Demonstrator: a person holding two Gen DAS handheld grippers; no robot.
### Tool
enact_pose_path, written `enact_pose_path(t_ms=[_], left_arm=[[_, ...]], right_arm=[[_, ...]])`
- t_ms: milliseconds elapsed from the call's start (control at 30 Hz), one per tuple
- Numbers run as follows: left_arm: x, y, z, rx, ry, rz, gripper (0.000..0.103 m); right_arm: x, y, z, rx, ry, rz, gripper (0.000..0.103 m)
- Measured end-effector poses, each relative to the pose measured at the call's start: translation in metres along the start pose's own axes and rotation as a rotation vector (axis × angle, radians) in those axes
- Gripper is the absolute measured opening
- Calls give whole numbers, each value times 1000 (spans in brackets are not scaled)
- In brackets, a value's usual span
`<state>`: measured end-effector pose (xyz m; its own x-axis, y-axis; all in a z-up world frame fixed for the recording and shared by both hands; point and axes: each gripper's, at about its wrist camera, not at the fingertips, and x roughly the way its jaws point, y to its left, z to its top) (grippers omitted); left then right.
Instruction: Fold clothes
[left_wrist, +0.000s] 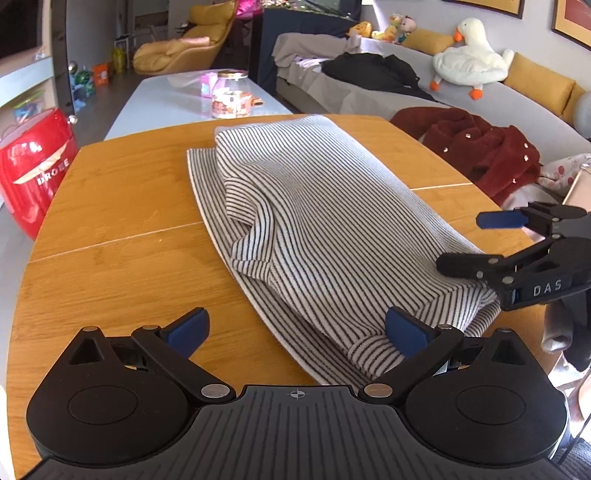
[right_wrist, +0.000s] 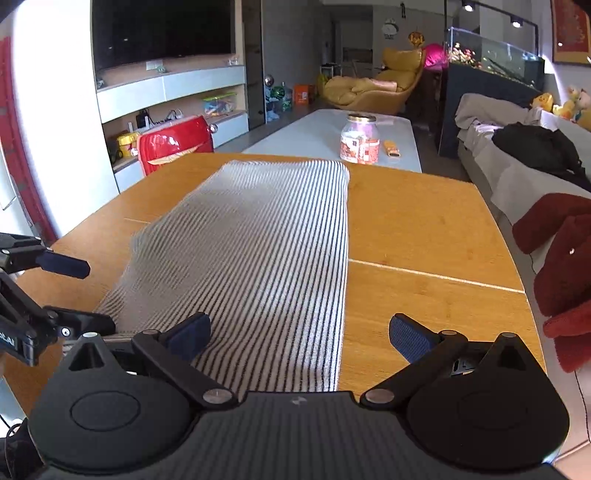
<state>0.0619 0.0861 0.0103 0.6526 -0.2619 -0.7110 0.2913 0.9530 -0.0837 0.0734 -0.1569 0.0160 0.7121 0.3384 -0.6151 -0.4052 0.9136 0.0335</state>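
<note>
Striped garment (left_wrist: 314, 218) is lying folded lengthwise on wooden table (left_wrist: 122, 206). Left gripper (left_wrist: 295, 332) and right gripper (right_wrist: 299, 334) are both hovering with fingers spread wide, gripping nothing. Right gripper is showing "DAS" lettering; red case (left_wrist: 33, 173) is reading "DROEE".

My left gripper (left_wrist: 295, 332) sits low at the near edge, its two blue-padded fingers spread wide apart with nothing between them; the right-hand pad (left_wrist: 406, 332) lies against striped cloth, but the jaws are not closed on anything. My right gripper (right_wrist: 299, 334) is also spread wide, both blue pads well apart, held level and pointing forward. From the left wrist view I see the right gripper (left_wrist: 480, 240) coming in from the right side, fingers parted one above the other. From the right wrist view, the left gripper (right_wrist: 85, 291) enters from the left, likewise parted.
</note>
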Motion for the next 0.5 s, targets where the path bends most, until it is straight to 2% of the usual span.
enact_pose_path(t_ms=[67, 200, 367, 500], left_arm=[[-5, -2, -6, 1, -8, 12, 103], [-9, -4, -14, -8, -15, 22, 103], [-1, -1, -13, -32, 9, -1, 103], [4, -3, -7, 0, 25, -8, 103]], right_arm=[[-3, 3, 2, -9, -8, 30, 103], [10, 11, -10, -44, 25, 9, 103], [5, -3, -24, 81, 11, 33, 103], [-1, -4, -39, 164, -15, 28, 103]])
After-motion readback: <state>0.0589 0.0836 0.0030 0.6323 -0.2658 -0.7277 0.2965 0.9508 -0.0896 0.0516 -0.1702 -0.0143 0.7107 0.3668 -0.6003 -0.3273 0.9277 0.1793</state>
